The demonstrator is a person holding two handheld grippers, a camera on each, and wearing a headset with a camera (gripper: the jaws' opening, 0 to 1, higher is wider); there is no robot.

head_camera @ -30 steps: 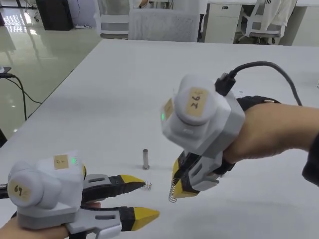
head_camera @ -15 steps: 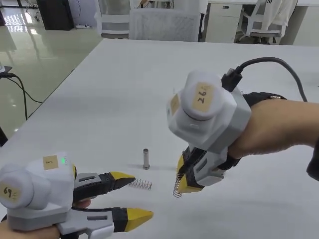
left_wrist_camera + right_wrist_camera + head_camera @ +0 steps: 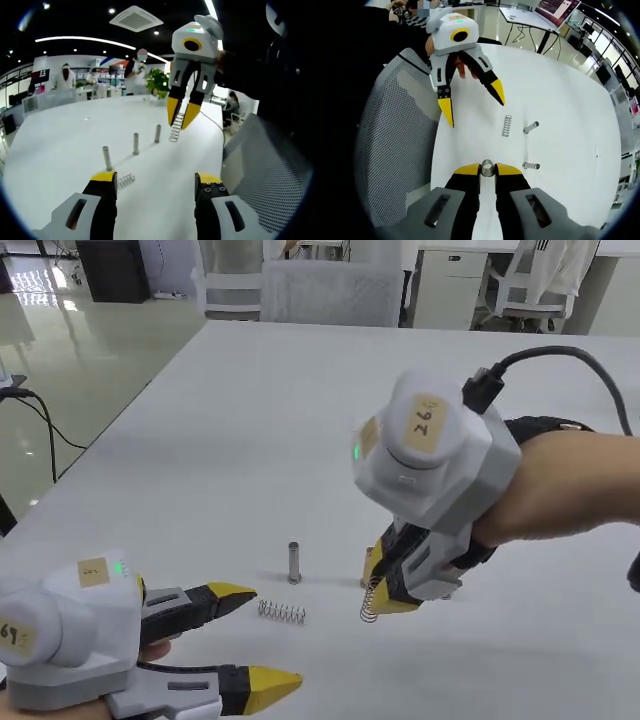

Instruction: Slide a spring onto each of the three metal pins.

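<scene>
Spring point(image 3: 175, 129), clamped in right gripper point(image 3: 181, 114), hangs near-upright just beside the end pin point(image 3: 158, 133); left gripper point(image 3: 262, 636), jaws apart, sits nearer the loose spring point(image 3: 281, 611) lying flat.

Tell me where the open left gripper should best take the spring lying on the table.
Probably mid-length, jaws across its coils, coming down from above: the spring lies flat on its side, free of the pin, just ahead of the left gripper.

left tongs point(image 3: 272, 635): white housing, yellow tips; right tongs point(image 3: 386, 588): white housing, black cable point(image 3: 560, 353), tag "26"
</scene>
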